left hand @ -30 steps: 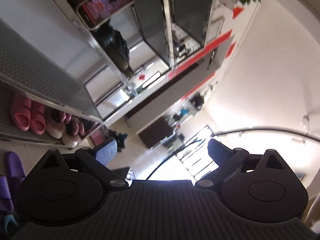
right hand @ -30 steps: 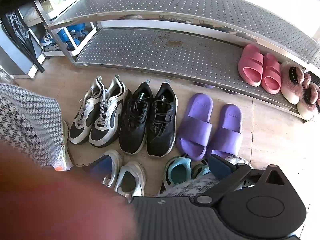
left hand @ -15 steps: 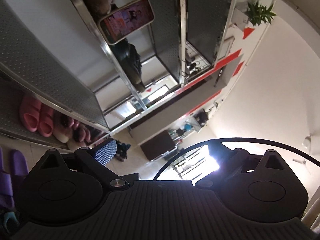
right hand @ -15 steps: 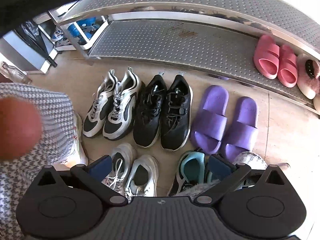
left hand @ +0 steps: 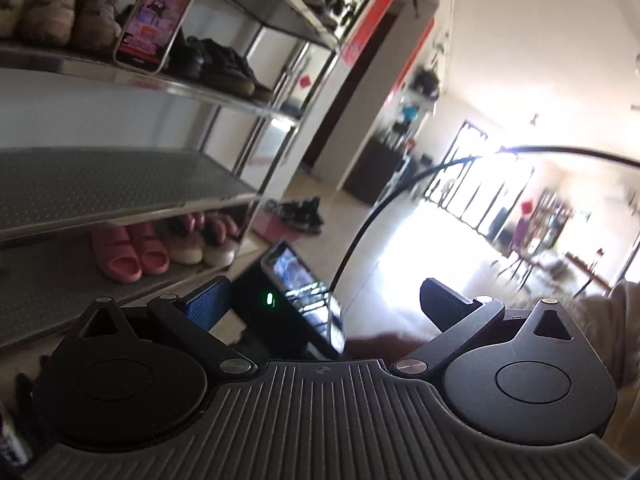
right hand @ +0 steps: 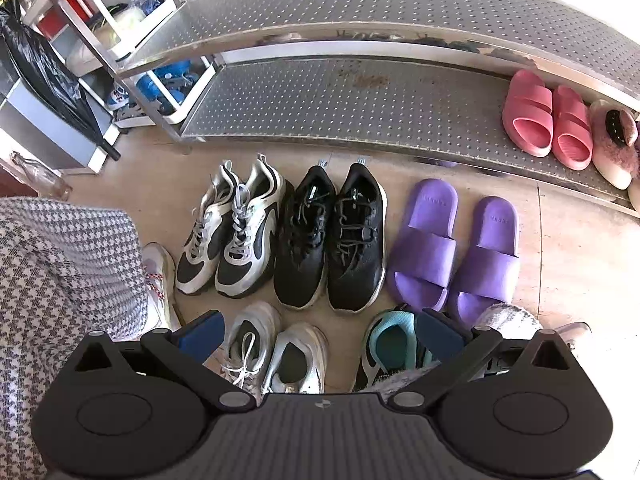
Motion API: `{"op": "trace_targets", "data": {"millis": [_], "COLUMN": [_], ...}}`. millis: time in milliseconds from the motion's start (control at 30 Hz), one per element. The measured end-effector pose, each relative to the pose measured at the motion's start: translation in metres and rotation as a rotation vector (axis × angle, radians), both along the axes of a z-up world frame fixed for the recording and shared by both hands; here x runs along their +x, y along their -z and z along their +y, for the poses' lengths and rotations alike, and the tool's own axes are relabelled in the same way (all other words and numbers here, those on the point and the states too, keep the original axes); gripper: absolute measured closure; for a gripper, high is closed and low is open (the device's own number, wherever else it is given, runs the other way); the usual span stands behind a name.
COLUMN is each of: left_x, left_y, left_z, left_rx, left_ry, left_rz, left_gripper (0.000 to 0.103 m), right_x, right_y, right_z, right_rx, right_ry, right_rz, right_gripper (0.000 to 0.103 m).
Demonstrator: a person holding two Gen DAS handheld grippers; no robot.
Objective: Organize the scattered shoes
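Note:
On the floor in the right wrist view lie white-and-black sneakers (right hand: pixel 232 232), black sneakers (right hand: pixel 332 240) and purple slides (right hand: pixel 456 252) in a row before the metal rack (right hand: pixel 360 112). Nearer stand pale grey sneakers (right hand: pixel 276 352) and a teal-lined shoe (right hand: pixel 388 344). My right gripper (right hand: pixel 316 336) hangs open above that near row, holding nothing. My left gripper (left hand: pixel 324 300) is open too, raised and facing along the rack into the room. Pink slides (right hand: pixel 548 120) (left hand: pixel 128 256) and furry slippers (right hand: pixel 612 144) sit on the lowest shelf.
A person's houndstooth-clad leg (right hand: pixel 60 280) and white shoe (right hand: pixel 160 280) stand at the left. A phone (left hand: pixel 156 20) leans on an upper shelf among brown shoes (left hand: pixel 68 12). A black device with a lit screen (left hand: pixel 296 304) and a cable (left hand: pixel 400 192) lie ahead of the left gripper.
The left gripper has swung down from facing the ceiling to level with the shelves. The right gripper moved slightly closer over the shoes, and the blurred hand has left its view.

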State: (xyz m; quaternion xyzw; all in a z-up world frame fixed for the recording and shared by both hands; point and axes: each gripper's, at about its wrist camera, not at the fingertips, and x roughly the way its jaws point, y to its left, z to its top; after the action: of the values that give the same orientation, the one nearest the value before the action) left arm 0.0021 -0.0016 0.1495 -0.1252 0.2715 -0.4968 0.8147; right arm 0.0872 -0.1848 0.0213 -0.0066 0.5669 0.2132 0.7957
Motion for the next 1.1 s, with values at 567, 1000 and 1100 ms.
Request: {"op": "trace_targets", "data": {"millis": [567,1000,1100], "left_x": [0.002,0.073,0.093], "left_y": [-0.006,0.052,0.075], "left_z": [0.038,0.121,0.139], "left_rx": [-0.442,-0.320,-0.330], "left_ry": [-0.405,-0.651,-0.713], "left_rz": [0.163,0.157,0.298], "left_gripper": [0.001,0.001,0.001], "right_x": [-0.023,0.112,0.154], "right_y": [-0.052,-0.156,-0.165], "right_z": [-0.034,0.007,0.023], "right_rx": [0.320,0.277,0.202], "right_ry": [-0.189,-1.139,-1.198], "right_rz": [-0.269,-0.324,-0.309], "right_gripper": [0.000,0.001,0.001]}}
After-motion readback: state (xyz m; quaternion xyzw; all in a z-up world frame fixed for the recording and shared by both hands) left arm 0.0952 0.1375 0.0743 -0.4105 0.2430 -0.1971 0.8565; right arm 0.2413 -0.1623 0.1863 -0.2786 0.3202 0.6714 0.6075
